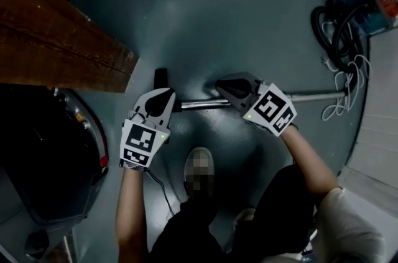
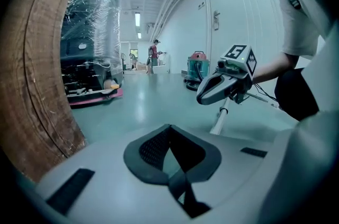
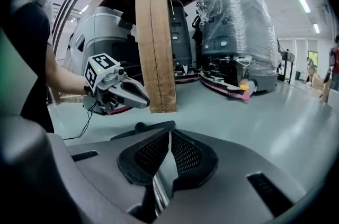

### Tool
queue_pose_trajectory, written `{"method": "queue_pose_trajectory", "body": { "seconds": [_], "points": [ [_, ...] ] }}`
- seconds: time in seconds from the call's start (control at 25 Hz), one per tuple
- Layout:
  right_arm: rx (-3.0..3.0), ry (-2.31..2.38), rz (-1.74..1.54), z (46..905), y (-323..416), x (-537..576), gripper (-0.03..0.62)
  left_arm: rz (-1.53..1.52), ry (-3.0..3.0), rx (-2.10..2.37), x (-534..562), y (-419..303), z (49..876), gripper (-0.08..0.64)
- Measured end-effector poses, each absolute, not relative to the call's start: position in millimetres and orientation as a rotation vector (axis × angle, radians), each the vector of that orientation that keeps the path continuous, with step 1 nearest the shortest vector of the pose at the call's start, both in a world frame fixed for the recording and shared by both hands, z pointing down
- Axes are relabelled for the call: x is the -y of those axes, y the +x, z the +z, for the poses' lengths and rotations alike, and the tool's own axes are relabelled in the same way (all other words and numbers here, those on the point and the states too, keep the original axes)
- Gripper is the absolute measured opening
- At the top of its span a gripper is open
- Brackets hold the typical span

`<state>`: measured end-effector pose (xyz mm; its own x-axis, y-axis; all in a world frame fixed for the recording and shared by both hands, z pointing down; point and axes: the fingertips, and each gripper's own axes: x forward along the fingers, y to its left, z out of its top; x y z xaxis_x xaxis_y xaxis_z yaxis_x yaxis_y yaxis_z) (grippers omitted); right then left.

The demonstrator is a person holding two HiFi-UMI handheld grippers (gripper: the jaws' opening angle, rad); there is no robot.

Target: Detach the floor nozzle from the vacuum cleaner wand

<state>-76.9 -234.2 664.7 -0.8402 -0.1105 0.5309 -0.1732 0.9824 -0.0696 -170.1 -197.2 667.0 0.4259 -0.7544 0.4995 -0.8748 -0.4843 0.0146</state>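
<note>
Hovering over the wand point(image 1: 202, 104) on the floor point(image 1: 249, 19), left gripper point(image 1: 163, 97) and right gripper point(image 1: 227, 87) are both clenched and empty; unopened, they could skid off it or shove the nozzle point(image 1: 161, 78) at its end.

The floor point(image 1: 249, 7) has a smooth, glossy grey coating that mirrors the ceiling lights. The wooden plank point(image 1: 56, 44) is rough, matt brown timber with open grain and cracks. The vacuum wand point(image 1: 202, 104) is a bright, polished metal tube, and the floor nozzle point(image 1: 161, 78) at its end looks like dark matt plastic. The left gripper point(image 1: 164, 94) and right gripper point(image 1: 222, 86) have smooth, pale grey plastic shells with a dull sheen. Their pads point(image 3: 145, 157) are black with a fine dotted texture. The machine point(image 3: 238, 21) is wrapped in crinkled, shiny clear film.
</note>
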Motion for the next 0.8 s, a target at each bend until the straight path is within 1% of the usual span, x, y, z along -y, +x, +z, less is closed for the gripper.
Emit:
{"method": "queue_pose_trajectory", "body": {
  "seconds": [0.04,0.12,0.2,0.52,0.6,0.72,0.8],
  "points": [
    [2.575,0.187,0.176,668,-77,232,0.032,0.667,2.415,1.395,195,-168,671,0.002],
    [2.567,0.163,0.192,675,-79,228,0.032,0.738,2.426,1.360,189,-166,677,0.034],
    [2.552,0.145,0.192,683,-80,224,0.033,0.786,2.439,1.335,185,-164,681,0.045],
    [2.527,0.046,0.160,698,-89,208,0.039,0.869,2.423,1.274,174,-167,702,0.091],
    [2.517,0.021,0.167,703,-88,205,0.068,0.890,2.421,1.269,174,-166,706,0.099],
    [2.507,-0.005,0.183,710,-90,200,0.141,0.959,2.420,1.228,170,-166,716,0.126],
    [2.492,-0.027,0.166,714,-89,196,0.163,0.996,2.411,1.201,168,-166,723,0.145]
  ]
}}
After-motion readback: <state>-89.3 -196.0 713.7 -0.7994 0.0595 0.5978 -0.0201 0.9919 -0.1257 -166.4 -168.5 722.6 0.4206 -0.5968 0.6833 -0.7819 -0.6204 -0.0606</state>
